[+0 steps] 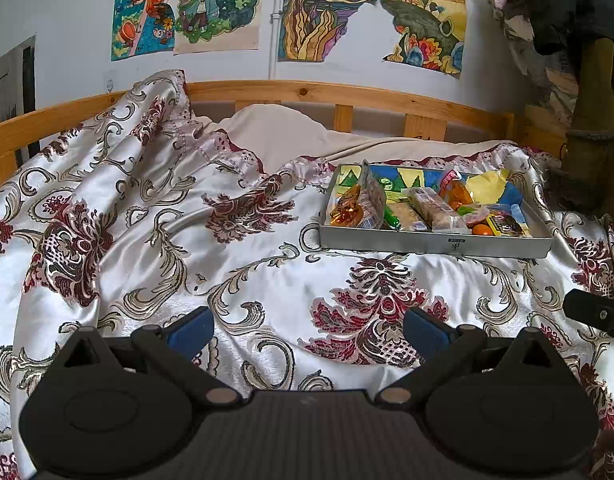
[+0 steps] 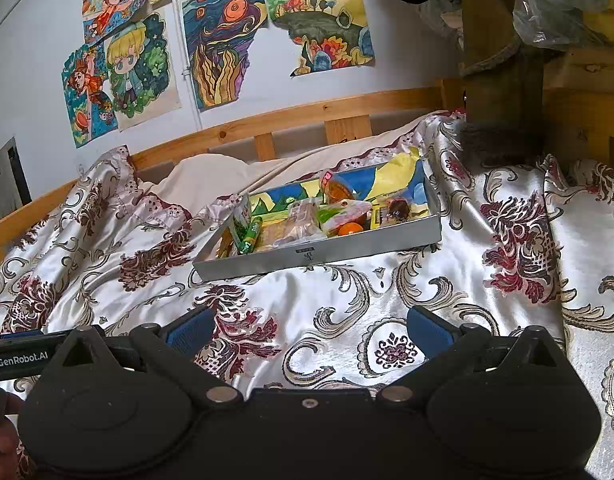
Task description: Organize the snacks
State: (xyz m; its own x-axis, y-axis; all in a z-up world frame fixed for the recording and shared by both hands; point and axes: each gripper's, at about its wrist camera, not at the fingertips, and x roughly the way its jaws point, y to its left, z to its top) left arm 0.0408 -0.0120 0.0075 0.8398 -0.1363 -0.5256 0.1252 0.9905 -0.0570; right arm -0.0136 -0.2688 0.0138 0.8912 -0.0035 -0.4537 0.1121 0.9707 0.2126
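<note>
1. The grey tray (image 1: 435, 242) lay on the patterned bedspread (image 1: 235, 272), filled with the wrapped snacks (image 1: 423, 208).
2. In the tray, an orange packet (image 1: 347, 210) sat at its left end, a green tube (image 2: 251, 236) beside it, and a small orange fruit (image 2: 350, 229) towards the right.
3. The left claw (image 1: 307, 330) hung open and empty, well short of the tray, which lay ahead to its right.
4. The right claw (image 2: 309, 330) was also spread wide, holding nothing, with the tray straight ahead.
5. Behind the tray ran the wooden bed rail (image 1: 327, 94), with coloured drawings (image 1: 327, 4) on the wall above.
</note>
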